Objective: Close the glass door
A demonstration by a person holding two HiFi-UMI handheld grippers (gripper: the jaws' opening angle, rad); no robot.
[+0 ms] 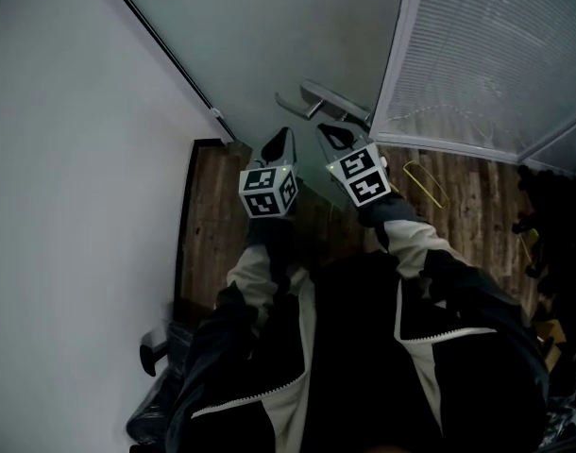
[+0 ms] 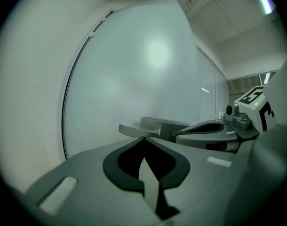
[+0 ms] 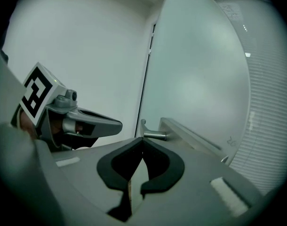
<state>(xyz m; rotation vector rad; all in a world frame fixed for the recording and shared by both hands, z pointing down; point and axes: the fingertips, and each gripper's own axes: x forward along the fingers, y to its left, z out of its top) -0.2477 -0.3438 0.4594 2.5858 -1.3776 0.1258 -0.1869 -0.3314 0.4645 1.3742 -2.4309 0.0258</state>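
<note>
Door check: frosted glass door (image 1: 269, 36) fills the top of the head view, and its dark edge strip runs right along the white wall (image 1: 71, 159). Metal lever handle (image 1: 330, 96) sticks out from the glass above the wooden floor (image 1: 222, 215). Left gripper (image 1: 282, 136) and right gripper (image 1: 328, 132) sit side by side, both aimed at the handle with their tips just below the lever. Can't tell if either touches it. Left jaws are pressed together with nothing between them. Right jaws are likewise closed and empty. Slatted blinds (image 1: 496, 55) hang right of the door.
</note>
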